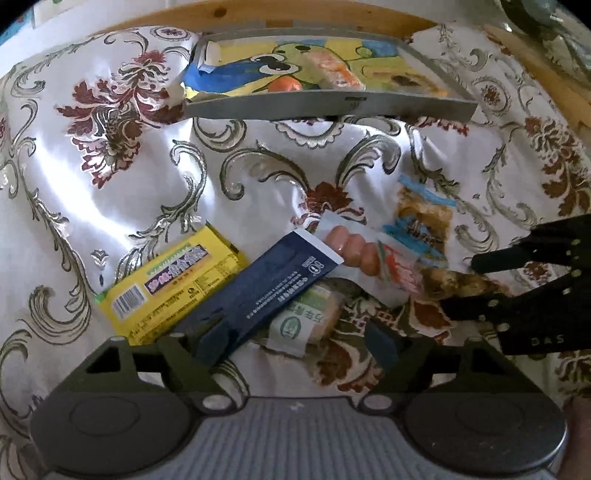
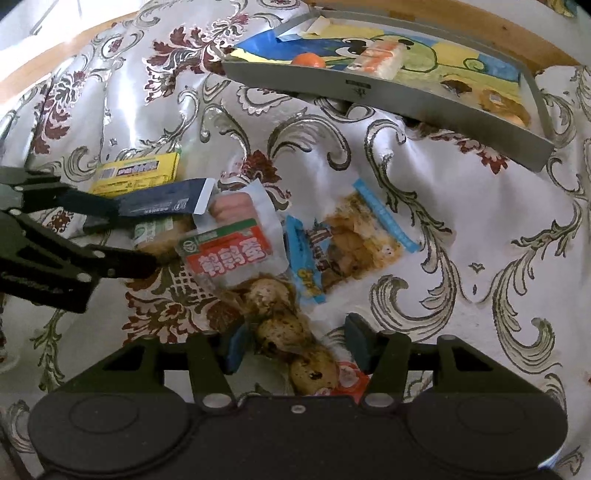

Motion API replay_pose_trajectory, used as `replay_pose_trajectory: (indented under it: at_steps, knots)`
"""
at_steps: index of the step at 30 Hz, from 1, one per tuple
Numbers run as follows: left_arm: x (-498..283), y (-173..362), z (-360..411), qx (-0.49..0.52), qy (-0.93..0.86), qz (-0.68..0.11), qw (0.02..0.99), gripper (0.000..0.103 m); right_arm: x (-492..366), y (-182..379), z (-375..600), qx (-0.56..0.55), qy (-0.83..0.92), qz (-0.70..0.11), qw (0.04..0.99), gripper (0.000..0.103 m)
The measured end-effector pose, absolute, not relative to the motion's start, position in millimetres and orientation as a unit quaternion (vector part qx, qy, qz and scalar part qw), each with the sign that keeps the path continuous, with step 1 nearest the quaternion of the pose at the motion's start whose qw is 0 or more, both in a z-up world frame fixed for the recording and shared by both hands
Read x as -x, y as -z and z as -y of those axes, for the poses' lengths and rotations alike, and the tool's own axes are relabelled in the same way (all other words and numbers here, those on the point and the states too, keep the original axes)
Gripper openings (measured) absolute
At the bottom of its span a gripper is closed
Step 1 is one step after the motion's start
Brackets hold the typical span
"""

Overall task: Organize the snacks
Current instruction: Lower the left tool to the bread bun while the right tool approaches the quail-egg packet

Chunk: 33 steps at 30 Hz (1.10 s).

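A heap of snack packets lies on the floral cloth. My left gripper (image 1: 295,336) is open over a green-labelled bun packet (image 1: 306,321), its left finger against a dark blue packet (image 1: 266,291). A yellow packet (image 1: 166,288) lies to their left. My right gripper (image 2: 297,345) is open, its fingers on either side of the clear end of a red-labelled quail egg packet (image 2: 280,328). A sausage packet (image 2: 232,206) and a blue-trimmed packet (image 2: 351,240) lie beyond it. The left gripper (image 2: 114,236) shows at the left of the right wrist view.
A grey tray (image 1: 332,107) with a cartoon lining stands at the back and holds an orange (image 1: 284,85), a pale packet (image 1: 332,70) and a pastry (image 2: 495,101). A wooden table edge (image 1: 258,14) runs behind it. Wrinkled cloth spreads left and right of the heap.
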<state>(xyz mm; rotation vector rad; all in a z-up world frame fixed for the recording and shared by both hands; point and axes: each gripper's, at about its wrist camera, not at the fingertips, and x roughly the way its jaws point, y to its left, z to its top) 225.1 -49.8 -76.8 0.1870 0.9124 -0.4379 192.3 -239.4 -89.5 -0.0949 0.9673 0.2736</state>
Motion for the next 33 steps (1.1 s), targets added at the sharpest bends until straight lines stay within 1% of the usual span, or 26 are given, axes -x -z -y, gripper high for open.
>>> replay_pose_trajectory:
  at_steps: [4, 8, 11, 14, 22, 23, 25, 27, 30, 33]
  knots:
    - [-223.5, 75.0, 46.7, -0.077, 0.207, -0.451, 0.865, 0.083, -193.6, 89.3, 239.3, 0.04, -0.13, -0.463, 0.876, 0.057]
    - [-220.7, 71.2, 38.1, -0.03, 0.21, -0.469, 0.858, 0.082, -193.8, 89.9, 238.9, 0.041, -0.13, -0.463, 0.876, 0.057]
    - [-225.0, 76.5, 39.8, -0.047, 0.189, -0.47, 0.861, 0.081, -195.1, 89.8, 237.8, 0.04, -0.131, -0.463, 0.876, 0.057]
    - [-230.6, 82.1, 41.4, -0.042, 0.185, -0.467, 0.863, 0.079, -194.9, 89.4, 237.2, 0.039, -0.132, -0.463, 0.876, 0.057]
    - [-238.6, 89.3, 53.3, -0.09, 0.224, -0.436, 0.867, 0.078, -195.9, 88.1, 238.0, 0.035, -0.133, -0.464, 0.875, 0.057]
    - [-238.8, 89.8, 53.5, -0.091, 0.225, -0.434, 0.867, 0.077, -196.0, 88.0, 238.1, 0.035, -0.133, -0.464, 0.875, 0.057]
    - [-239.1, 90.4, 53.7, -0.101, 0.222, -0.431, 0.869, 0.068, -196.0, 88.1, 237.6, 0.035, -0.133, -0.464, 0.875, 0.057]
    - [-239.1, 90.7, 53.4, -0.103, 0.224, -0.429, 0.869, 0.063, -195.6, 87.8, 237.0, 0.036, -0.132, -0.464, 0.875, 0.056]
    - [-236.1, 89.2, 53.7, -0.102, 0.229, -0.428, 0.868, 0.055, -195.6, 87.4, 237.3, 0.033, -0.131, -0.465, 0.875, 0.056]
    - [-229.8, 88.4, 57.6, -0.106, 0.234, -0.431, 0.865, 0.051, -194.5, 86.3, 238.6, 0.026, -0.128, -0.469, 0.873, 0.056]
